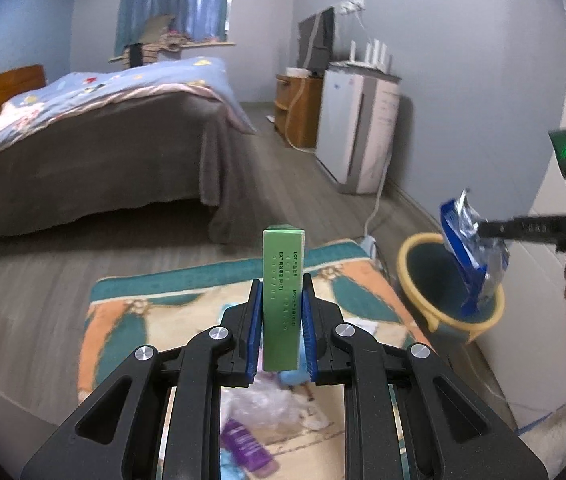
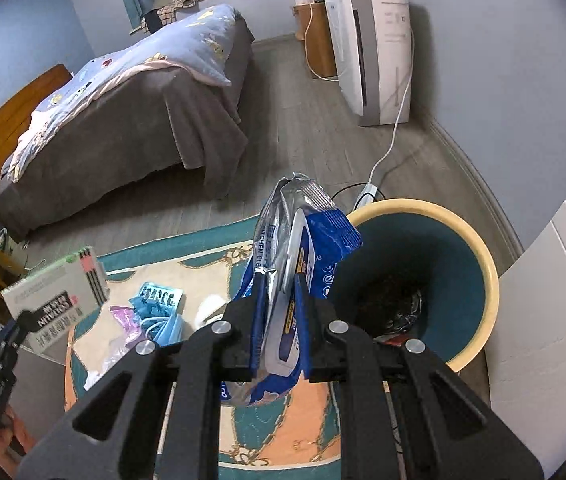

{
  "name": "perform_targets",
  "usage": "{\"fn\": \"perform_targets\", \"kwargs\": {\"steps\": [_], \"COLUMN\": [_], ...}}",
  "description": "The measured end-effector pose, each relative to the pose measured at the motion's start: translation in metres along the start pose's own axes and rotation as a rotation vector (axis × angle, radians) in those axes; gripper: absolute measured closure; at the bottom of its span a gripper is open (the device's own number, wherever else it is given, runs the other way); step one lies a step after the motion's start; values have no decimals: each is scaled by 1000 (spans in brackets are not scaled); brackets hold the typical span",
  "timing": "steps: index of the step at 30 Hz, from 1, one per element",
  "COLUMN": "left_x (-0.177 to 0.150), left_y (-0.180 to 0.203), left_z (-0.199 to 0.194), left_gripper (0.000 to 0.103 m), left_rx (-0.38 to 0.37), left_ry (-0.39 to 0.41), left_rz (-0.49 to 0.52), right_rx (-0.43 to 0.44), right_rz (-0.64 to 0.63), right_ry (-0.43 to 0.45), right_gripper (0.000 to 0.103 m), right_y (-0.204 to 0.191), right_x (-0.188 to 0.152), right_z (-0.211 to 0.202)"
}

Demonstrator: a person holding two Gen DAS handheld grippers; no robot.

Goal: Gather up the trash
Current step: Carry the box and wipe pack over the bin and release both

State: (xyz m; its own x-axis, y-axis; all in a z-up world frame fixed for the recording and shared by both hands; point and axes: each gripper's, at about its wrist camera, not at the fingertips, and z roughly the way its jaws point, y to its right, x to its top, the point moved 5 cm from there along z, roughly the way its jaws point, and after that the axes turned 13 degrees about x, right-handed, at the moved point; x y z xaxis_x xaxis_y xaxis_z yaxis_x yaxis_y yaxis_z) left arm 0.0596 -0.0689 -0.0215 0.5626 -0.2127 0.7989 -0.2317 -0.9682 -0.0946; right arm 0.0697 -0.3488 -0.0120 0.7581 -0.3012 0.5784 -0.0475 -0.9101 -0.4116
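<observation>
My left gripper (image 1: 281,304) is shut on a green carton box (image 1: 283,280), held up above the patterned rug (image 1: 123,320); the box also shows in the right wrist view (image 2: 55,292). My right gripper (image 2: 279,296) is shut on a crumpled blue and silver wipes packet (image 2: 303,240), held over the near rim of the teal bin with a yellow rim (image 2: 479,252). In the left wrist view the packet (image 1: 471,248) hangs above the bin (image 1: 415,248). Dark trash lies in the bin's bottom (image 2: 399,304).
More litter lies on the rug: a purple wrapper (image 1: 247,448), clear plastic (image 1: 259,400), a blue blister pack (image 2: 159,300). A bed (image 1: 103,140) stands to the left, a white appliance (image 1: 359,128) by the wall, with a cable and power strip (image 2: 367,194) behind the bin.
</observation>
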Motion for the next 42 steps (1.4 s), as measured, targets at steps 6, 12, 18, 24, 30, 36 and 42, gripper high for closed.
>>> {"fn": "perform_targets", "kwargs": {"steps": [6,12,18,24,30,36,42], "left_x": [-5,-5,2,15,21,20,18], "left_y": [35,71,106,143,185,229,261], "left_z": [15,21,25,30,46,60,81], "left_gripper": [84,84,84,84,84,84,84], "left_rx": [-26,-61,-130,-178,-231,-264,-252], "left_ry": [-27,-40,-53,-39,-61,-76,-102], "left_rz": [67,121,113,153,201,267,337], "right_rx": [10,7,-26,-50,-71,-108,-148], "right_rz": [-8,-11,1,63,123,120,120], "right_ry": [-11,-6,-10,-4,-16,-50,-81], "right_gripper": [89,89,89,89,89,89,89], "right_y": [15,38,71,116,146,151,161], "right_x": [2,9,12,11,4,0,-3], "right_z": [0,-10,-19,-28,-25,-9,3]}}
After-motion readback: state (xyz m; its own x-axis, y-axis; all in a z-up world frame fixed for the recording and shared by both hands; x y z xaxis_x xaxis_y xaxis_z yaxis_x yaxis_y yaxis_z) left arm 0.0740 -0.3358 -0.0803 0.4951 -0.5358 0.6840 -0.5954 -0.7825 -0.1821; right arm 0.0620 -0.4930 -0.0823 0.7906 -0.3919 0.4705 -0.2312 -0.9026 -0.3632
